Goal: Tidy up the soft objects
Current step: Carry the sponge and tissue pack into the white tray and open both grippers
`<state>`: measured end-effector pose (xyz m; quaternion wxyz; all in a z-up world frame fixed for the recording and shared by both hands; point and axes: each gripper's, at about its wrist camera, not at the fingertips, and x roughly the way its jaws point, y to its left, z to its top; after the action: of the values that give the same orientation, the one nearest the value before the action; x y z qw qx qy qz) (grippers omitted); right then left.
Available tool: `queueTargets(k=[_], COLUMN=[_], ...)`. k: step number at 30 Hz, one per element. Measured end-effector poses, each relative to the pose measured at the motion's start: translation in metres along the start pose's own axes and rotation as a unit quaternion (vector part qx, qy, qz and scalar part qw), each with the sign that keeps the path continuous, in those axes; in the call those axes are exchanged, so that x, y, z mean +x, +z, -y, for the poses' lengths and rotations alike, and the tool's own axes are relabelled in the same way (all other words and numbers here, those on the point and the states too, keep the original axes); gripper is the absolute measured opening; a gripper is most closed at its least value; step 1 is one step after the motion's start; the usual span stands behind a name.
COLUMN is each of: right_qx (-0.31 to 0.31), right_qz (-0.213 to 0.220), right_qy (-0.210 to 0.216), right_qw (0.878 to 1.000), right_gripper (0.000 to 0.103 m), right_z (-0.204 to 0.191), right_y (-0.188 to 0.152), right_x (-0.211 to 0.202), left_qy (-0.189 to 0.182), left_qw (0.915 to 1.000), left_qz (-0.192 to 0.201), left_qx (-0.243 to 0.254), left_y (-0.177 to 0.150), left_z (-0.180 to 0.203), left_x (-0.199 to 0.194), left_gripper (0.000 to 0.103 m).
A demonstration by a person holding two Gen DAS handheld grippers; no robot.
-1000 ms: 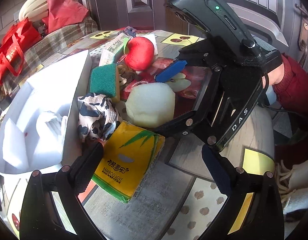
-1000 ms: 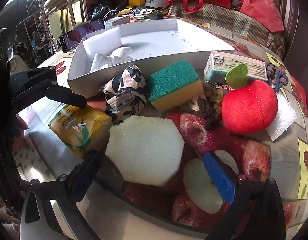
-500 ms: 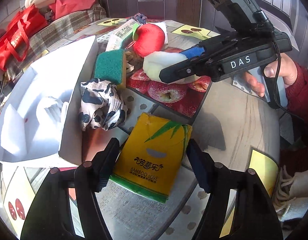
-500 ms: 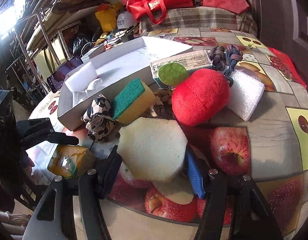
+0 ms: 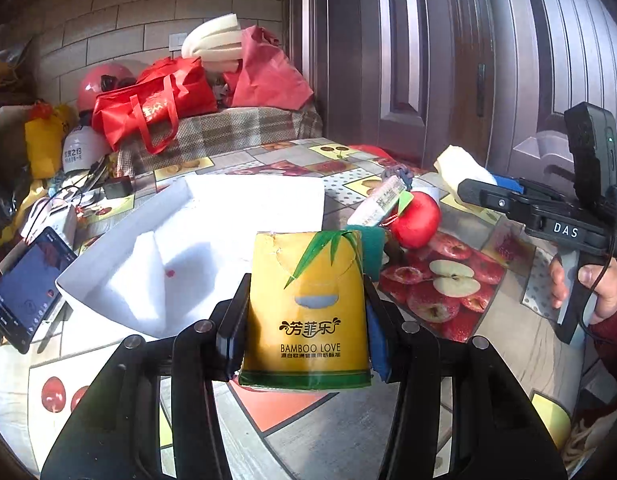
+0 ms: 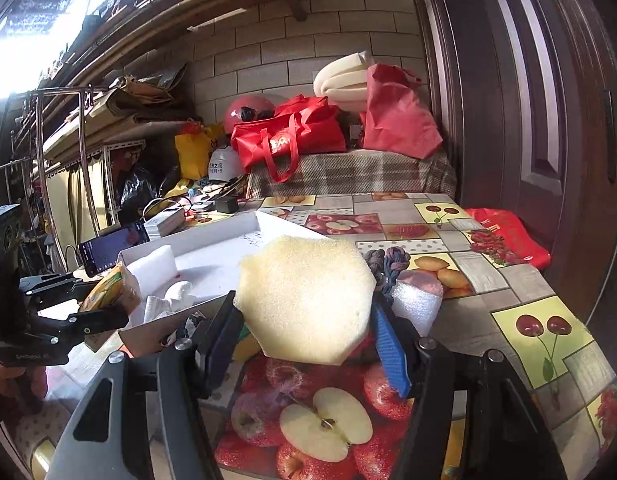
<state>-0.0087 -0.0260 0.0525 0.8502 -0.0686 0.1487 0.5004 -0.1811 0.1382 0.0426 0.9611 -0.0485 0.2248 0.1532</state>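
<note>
Tissue pack (image 5: 306, 308) clamped within left hand-held gripper (image 5: 304, 340), above table (image 5: 292, 440)

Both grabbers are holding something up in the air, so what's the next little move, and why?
Probably carry the tissue pack forward over the white box and let go. The left gripper has it clamped and lifted, the box lies open just ahead, and the right gripper holds the sponge beside it.

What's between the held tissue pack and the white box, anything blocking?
Nothing visible. The left gripper holds the yellow Bamboo Love tissue pack lifted at the near edge of the open white cardboard box; only white foam pieces lie inside, with open floor left.
</note>
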Motion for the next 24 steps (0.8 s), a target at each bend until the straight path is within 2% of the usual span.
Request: queueTargets(k=[2, 9, 24], right_qx=[-0.007, 0.002, 0.011], right_qz=[0.007, 0.002, -0.031], right_qy=[-0.004, -0.003, 0.009], right_qw=[1.0, 1.0, 0.999], right_gripper=[0.063, 0.063, 0.063], right_z=[-0.003, -0.004, -0.021], right_y=[0.001, 0.001, 0.001], right_x=[-0.001, 0.008, 0.041], left_qy=[0.018, 0.066, 0.107], left_qw=[0.9997, 0.9973, 0.9936], left_qz=[0.007, 0.021, 0.037], left_qx=[-0.013, 0.025, 0.007], left_y=[0.0, 0.003, 0.014], left_z=[-0.005, 0.005, -0.02], left_x=[-0.001, 0.007, 0.025], left_gripper=[0.049, 0.049, 0.049])
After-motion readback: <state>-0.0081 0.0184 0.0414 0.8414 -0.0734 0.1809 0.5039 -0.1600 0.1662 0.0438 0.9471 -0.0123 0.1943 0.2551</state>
